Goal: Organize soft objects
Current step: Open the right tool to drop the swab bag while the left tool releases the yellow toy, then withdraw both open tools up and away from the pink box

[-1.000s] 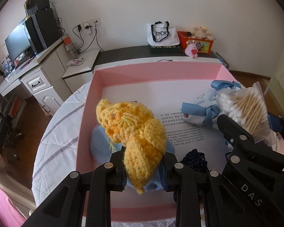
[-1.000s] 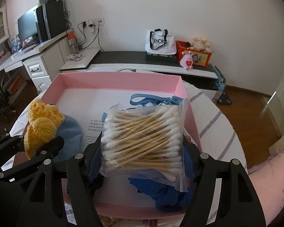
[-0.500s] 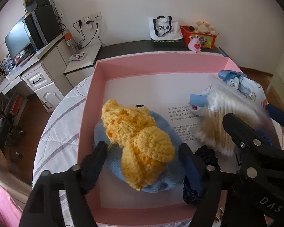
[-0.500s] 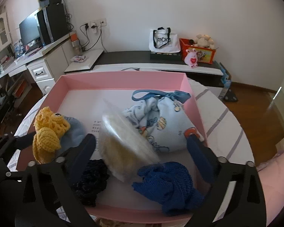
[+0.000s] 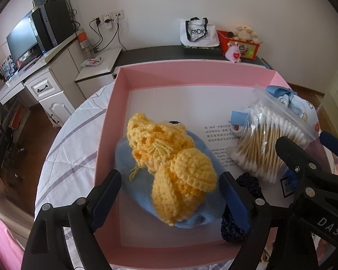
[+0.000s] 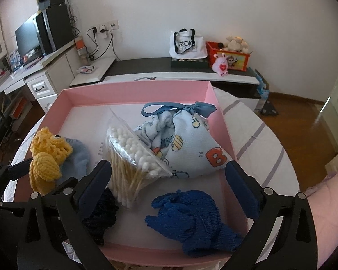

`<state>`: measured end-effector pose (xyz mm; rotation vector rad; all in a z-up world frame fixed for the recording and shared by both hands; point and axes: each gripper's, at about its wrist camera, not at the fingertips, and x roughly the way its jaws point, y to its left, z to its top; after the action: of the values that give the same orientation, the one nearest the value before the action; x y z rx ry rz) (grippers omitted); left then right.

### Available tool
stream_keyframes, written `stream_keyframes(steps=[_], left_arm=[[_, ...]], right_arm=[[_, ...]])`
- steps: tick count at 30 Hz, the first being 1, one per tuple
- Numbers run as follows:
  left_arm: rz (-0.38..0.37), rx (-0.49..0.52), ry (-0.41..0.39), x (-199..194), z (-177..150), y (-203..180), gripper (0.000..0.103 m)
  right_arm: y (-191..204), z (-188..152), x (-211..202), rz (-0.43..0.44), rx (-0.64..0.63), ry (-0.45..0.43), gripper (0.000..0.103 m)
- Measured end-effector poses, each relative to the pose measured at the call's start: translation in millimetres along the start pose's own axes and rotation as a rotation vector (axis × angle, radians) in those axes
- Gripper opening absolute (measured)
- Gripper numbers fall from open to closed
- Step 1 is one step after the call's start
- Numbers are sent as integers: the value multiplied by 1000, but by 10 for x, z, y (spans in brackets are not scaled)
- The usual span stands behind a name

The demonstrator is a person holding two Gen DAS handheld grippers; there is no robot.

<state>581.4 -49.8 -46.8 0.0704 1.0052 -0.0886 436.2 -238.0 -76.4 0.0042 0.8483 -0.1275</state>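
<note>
A pink box (image 5: 106,121) (image 6: 133,92) holds the soft things. A yellow crochet toy (image 5: 171,164) (image 6: 46,157) lies on a light blue cloth (image 5: 124,157) at the box's left. My left gripper (image 5: 169,198) is still opening, its fingers either side of the toy and clear of it. A clear bag of cotton swabs (image 6: 129,155) (image 5: 268,139) leans tilted against a printed drawstring pouch (image 6: 187,146). My right gripper (image 6: 169,184) is open wide, with the bag and a blue knitted piece (image 6: 191,218) lying loose between its fingers. A dark knit item (image 6: 100,216) (image 5: 238,211) lies at the front.
The box rests on a round table with a striped white cover (image 6: 254,135) (image 5: 67,153). Behind stand a desk with a monitor (image 5: 22,38), a low dark shelf (image 6: 146,64) with a white tote bag (image 6: 187,45) and a red toy box (image 6: 227,56).
Both grippers opened. The left let go of the yellow crochet toy, which settled on the blue cloth. The right released the cotton swab bag, which tipped over against the pouch.
</note>
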Motion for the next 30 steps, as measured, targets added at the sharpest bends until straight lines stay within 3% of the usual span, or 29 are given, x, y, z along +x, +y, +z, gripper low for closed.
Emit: stream_keyframes(steps=[14,25,30], left_arm=[[-9,-16,-13,-186,-66,12,86],[-2,-20,-68,-631,-346,36,87],[-25,-25,-107,-903,-542,38,98]], right_arm=[[-67,-34,-139,-10,32,-13,101],[-57,-116,-526,-10,29,-63,103],[-28,-185,-790,-24,23,-102,103]])
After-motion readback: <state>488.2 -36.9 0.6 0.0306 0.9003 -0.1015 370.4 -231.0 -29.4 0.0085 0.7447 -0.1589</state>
